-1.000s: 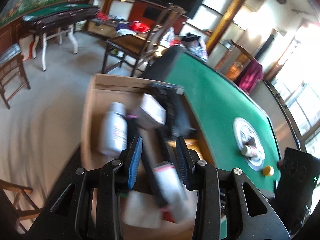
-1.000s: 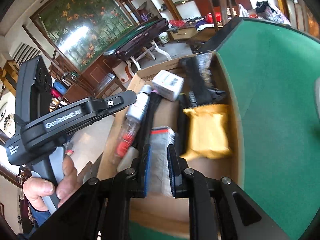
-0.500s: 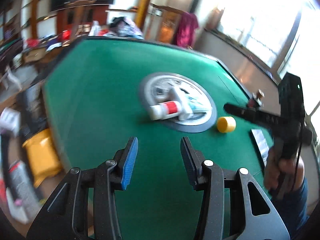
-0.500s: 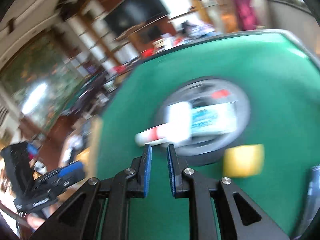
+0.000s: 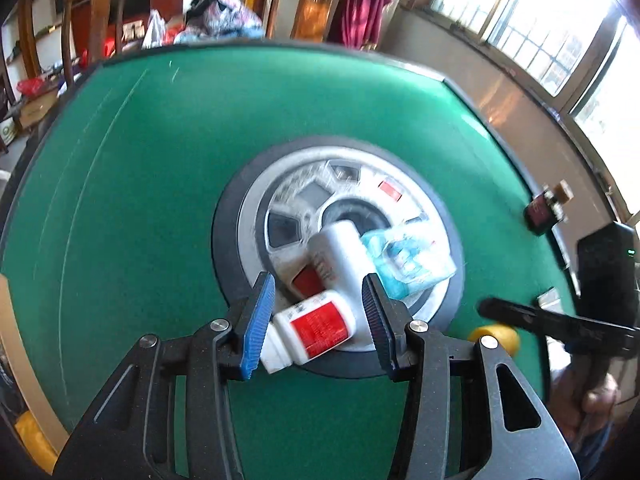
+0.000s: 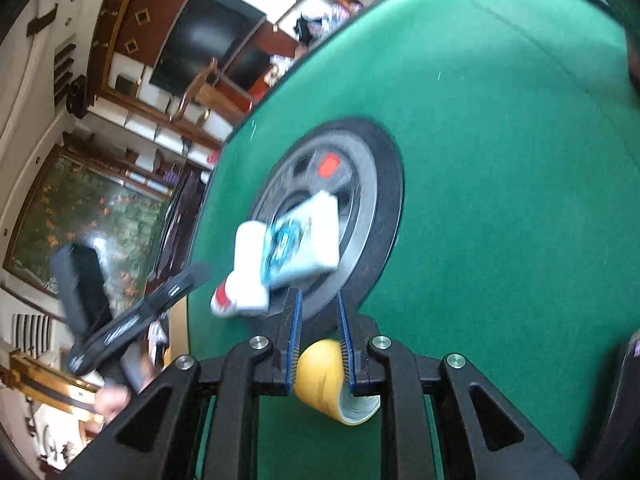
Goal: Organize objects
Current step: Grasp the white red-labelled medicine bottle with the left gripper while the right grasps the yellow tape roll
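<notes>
A white bottle (image 5: 316, 326) lies on the grey disc (image 5: 256, 216) mid-table, framed untouched by my part-open left gripper (image 5: 318, 316). My narrow right gripper (image 6: 320, 340) straddles the yellow cap (image 6: 324, 368); contact unclear. I'd lower squarely, then squeeze.

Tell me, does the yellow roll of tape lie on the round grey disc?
No, the yellow tape roll lies on the green table, beside the disc.
</notes>
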